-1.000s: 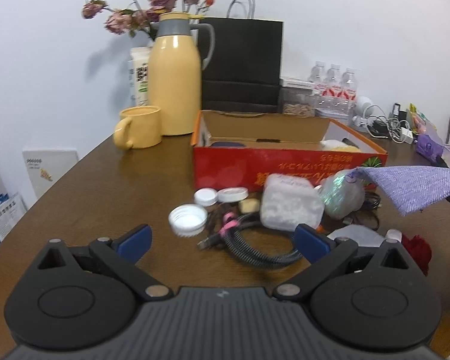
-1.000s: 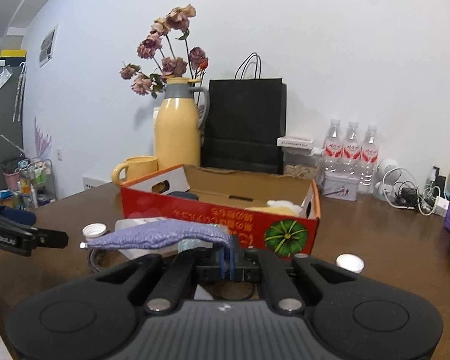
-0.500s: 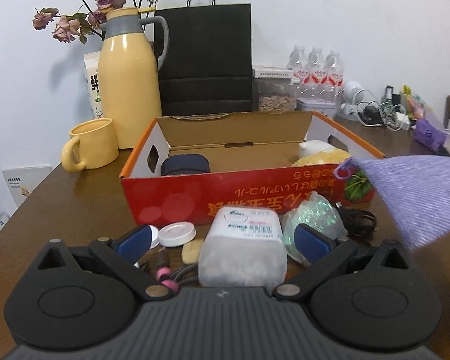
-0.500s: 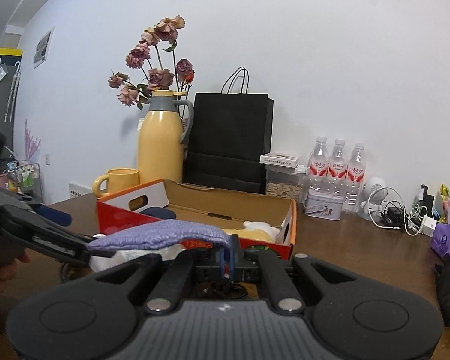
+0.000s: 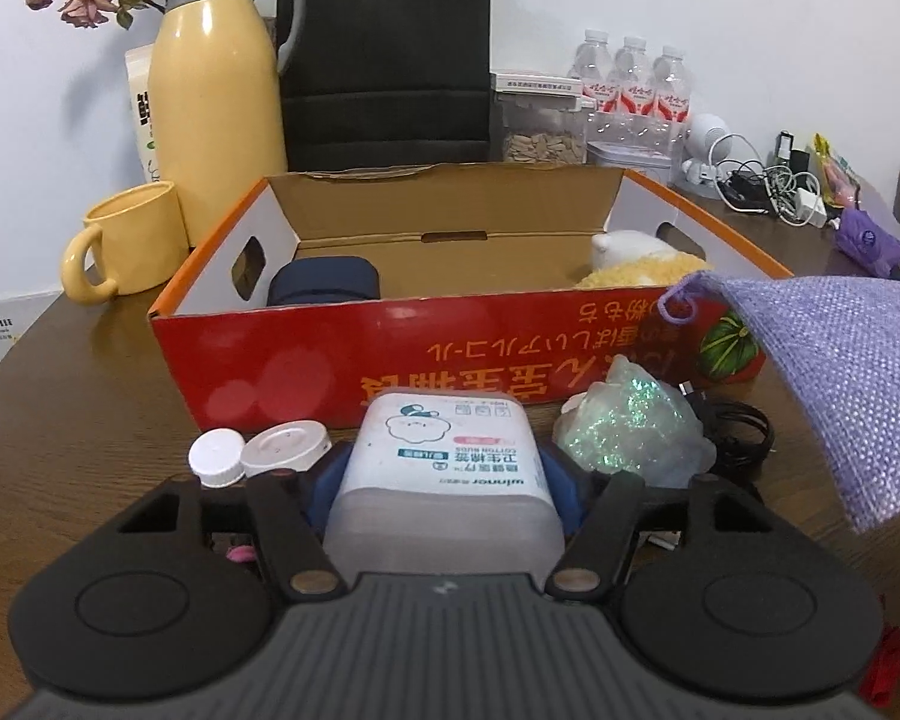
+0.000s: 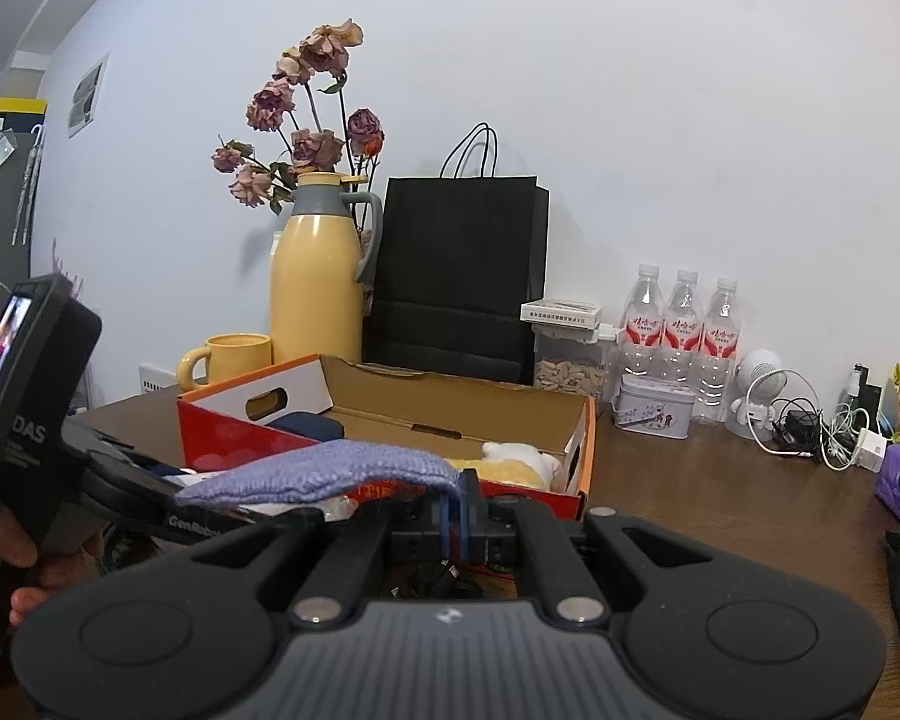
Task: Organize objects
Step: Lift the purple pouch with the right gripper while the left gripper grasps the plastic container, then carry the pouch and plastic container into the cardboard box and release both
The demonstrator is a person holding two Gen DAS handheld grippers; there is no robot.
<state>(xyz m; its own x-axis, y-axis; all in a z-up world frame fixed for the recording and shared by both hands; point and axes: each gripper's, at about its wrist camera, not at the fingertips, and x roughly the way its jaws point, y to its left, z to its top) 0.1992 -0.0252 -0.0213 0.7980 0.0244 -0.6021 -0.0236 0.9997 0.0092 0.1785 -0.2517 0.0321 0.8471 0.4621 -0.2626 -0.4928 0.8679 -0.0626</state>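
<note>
My left gripper (image 5: 444,474) is shut on a white cotton-bud box (image 5: 444,468), its blue pads pressed against both sides, just in front of the red cardboard box (image 5: 450,360). My right gripper (image 6: 457,507) is shut on a purple knitted cloth (image 6: 330,471), which hangs out to the left above the red box's (image 6: 222,432) near wall; the cloth also shows at the right of the left wrist view (image 5: 840,372). Inside the box lie a dark blue case (image 5: 324,288) and a yellow-white plush (image 5: 636,264).
Two white lids (image 5: 216,456), a glittery bag (image 5: 630,426) and black cables (image 5: 738,432) lie in front of the box. A yellow flask (image 5: 216,90), a yellow mug (image 5: 126,240), a black paper bag (image 5: 384,60), water bottles (image 5: 630,84) and chargers (image 5: 774,186) stand behind it.
My left gripper moved forward and closed on the cotton-bud box. My right gripper carried the purple cloth closer to the red box.
</note>
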